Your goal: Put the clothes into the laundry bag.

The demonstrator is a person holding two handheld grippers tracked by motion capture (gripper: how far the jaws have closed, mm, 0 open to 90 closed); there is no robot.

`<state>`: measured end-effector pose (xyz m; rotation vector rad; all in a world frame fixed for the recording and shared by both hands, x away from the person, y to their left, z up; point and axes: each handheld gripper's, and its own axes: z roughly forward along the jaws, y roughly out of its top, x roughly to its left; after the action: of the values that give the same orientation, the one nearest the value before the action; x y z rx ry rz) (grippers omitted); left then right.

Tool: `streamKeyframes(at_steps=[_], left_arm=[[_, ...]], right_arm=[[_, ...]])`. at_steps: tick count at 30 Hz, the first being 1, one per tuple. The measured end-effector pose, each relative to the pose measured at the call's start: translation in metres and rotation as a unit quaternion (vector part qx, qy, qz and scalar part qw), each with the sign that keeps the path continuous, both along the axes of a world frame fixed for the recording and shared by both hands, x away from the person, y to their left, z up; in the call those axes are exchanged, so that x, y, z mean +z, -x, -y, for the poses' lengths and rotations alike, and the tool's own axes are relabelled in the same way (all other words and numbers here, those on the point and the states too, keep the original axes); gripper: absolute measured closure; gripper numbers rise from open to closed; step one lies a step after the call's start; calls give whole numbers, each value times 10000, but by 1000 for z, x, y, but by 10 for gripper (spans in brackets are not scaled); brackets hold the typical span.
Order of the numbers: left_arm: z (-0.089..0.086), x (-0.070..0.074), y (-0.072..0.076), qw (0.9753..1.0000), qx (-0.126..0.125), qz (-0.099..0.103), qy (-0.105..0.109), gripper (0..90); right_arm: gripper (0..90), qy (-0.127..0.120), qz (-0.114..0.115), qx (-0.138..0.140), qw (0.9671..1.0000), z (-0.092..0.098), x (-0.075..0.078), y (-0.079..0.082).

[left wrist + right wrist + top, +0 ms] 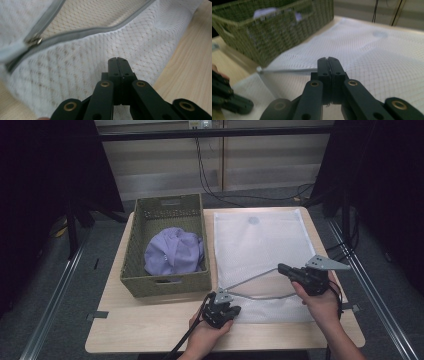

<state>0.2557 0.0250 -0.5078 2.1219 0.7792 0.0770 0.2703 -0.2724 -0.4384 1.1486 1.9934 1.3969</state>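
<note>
High view, white mesh bag [260, 255] flat on the table's [150, 325] right half, left gripper [223, 309] pinched on its near edge, right gripper [286, 268] pinching its lifted grey zipper band [82, 32], woven basket [131, 255] with lilac cloth [172, 251] at the left.

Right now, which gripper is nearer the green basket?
Left. The left gripper sits just below the green basket's near right corner, at the mesh bag's near left edge. The right gripper is farther right, over the bag.
</note>
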Motion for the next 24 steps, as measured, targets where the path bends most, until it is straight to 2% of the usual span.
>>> streamKeyframes(at_steps=[2,3,4,7,8,9,10,11,13,15,18,19,21,23,24], left_arm=[[0,0,0,10000,29,-37,34,900],[0,0,0,10000,29,-37,34,900],[0,0,0,10000,37,-32,21,900],[-1,0,0,10000,35,-33,18,900],[-1,0,0,10000,35,-24,9,900],[0,0,0,10000,25,-22,21,900],[-1,0,-1,10000,19,-35,11,900],[-1,0,-1,10000,19,-35,11,900],[-1,0,-1,10000,28,-58,53,900],[-1,0,-1,10000,30,-56,26,900],[0,0,-1,10000,35,-49,32,900],[0,0,-1,10000,35,-49,32,900],[0,0,-1,10000,17,-19,16,900],[0,0,-1,10000,16,-24,25,900],[0,0,-1,10000,17,-19,24,900]], right_arm=[[891,201,-178,42,9996,-4,-10,0],[891,201,-178,42,9996,-4,-10,0],[887,274,-379,50,9989,-6,-22,-1],[862,205,-461,62,9987,-4,-25,-2],[829,149,-459,59,9988,-3,-25,-3],[764,103,-435,75,9990,-3,-25,-3],[538,-76,-383,204,9990,-1,-25,-2],[442,-151,-385,290,9987,0,-25,-1],[300,-23,-524,319,9981,1,-28,0],[231,261,-888,203,9955,2,-38,2],[190,756,-1392,-56,9873,-1,-57,0],[190,756,-1392,-56,9873,-1,-57,0],[177,877,-1597,-222,9830,-3,-64,-2],[155,1098,-1677,-355,9791,-9,-66,-4],[138,1254,-1664,-507,9767,-15,-67,-5]])
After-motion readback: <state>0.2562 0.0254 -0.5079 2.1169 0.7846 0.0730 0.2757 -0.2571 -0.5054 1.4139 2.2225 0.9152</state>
